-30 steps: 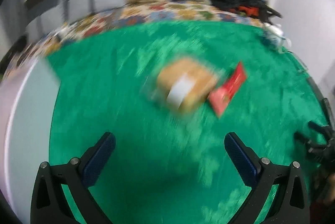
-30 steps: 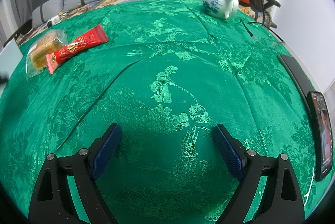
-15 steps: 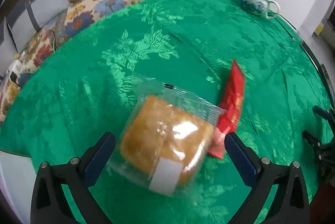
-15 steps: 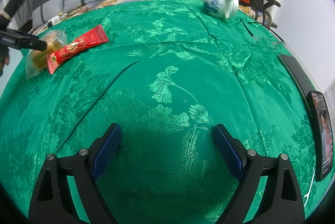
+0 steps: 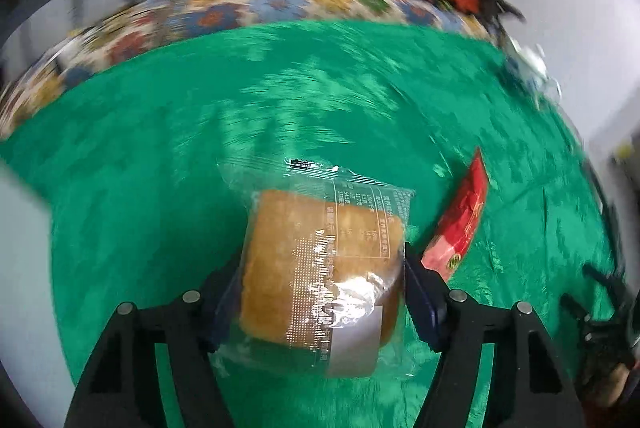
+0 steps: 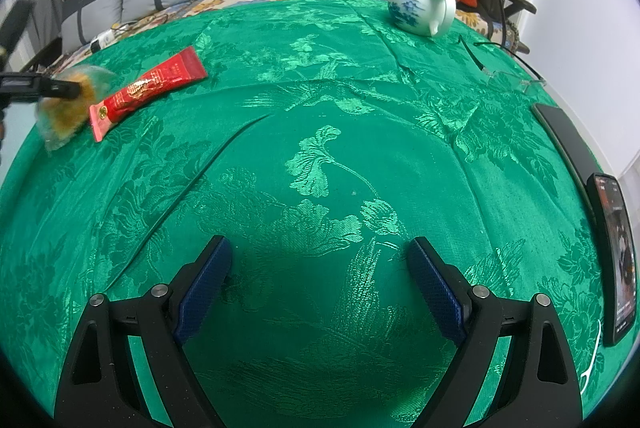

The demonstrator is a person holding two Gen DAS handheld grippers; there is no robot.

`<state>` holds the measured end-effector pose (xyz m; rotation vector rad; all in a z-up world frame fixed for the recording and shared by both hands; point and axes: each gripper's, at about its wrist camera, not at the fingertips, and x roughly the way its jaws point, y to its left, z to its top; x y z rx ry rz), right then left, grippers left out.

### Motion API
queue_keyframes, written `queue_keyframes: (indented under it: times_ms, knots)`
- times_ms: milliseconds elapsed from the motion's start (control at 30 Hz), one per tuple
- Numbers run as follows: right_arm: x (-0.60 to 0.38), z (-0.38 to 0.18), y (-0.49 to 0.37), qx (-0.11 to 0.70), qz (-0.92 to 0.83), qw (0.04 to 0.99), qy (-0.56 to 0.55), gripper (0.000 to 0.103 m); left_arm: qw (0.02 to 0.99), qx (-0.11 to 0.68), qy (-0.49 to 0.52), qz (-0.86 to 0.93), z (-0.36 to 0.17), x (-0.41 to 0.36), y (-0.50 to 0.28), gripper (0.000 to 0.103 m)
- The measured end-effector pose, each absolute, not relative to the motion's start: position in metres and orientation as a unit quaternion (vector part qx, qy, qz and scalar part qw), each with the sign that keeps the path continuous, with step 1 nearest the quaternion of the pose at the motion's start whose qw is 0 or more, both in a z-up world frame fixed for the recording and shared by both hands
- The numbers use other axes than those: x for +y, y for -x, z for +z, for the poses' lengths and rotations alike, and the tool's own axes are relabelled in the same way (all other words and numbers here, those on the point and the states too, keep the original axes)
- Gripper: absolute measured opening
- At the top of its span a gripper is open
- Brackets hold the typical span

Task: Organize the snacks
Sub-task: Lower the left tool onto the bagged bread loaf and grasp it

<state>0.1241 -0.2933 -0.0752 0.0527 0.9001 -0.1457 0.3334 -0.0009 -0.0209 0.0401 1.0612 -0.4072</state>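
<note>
Left tool (image 5: 322, 284) jaws just closed onto the bagged cake (image 5: 320, 268); red packet (image 5: 460, 224) at its 2 o'clock. Right tool (image 6: 318, 284) wide, empty. Pickup step; next: lift clear of counter (image 6: 320, 132).

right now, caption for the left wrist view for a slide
Left tongs closing on the wrapped pastry on the green tablecloth, red snack packet lying beside it.

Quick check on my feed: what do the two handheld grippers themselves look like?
Both match: the left gripper and right gripper have matte black angular finger arms with silver round bolts and dark blue textured pads. No cables or markings visible.
</note>
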Motion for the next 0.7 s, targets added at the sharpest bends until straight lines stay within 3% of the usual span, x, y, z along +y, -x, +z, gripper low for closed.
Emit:
queue_keyframes:
  times_ms: [167,433,467,533,700]
  knots:
    - [-0.293,-0.075,-0.124,0.435,-0.07,0.898,-0.026,0.092,0.855,0.504,0.008,-0.124,-0.01,0.036,-0.274,0.069]
    - [-0.293,-0.075,-0.124,0.435,-0.07,0.898,-0.026,0.092,0.862,0.505,0.023,-0.039,-0.039,0.065,-0.184,0.071]
    - [-0.293,-0.075,-0.124,0.435,-0.07,0.898,-0.026,0.092,0.865,0.5,0.03,-0.036,-0.042,0.065,-0.18,0.073]
    - [-0.293,-0.075,-0.124,0.435,-0.07,0.898,-0.026,0.092,0.87,0.491,0.042,-0.029,-0.05,0.068,-0.173,0.089]
    - [-0.293,-0.075,-0.124,0.435,-0.07,0.898,-0.026,0.092,0.87,0.492,0.032,-0.005,-0.069,0.065,-0.174,0.092]
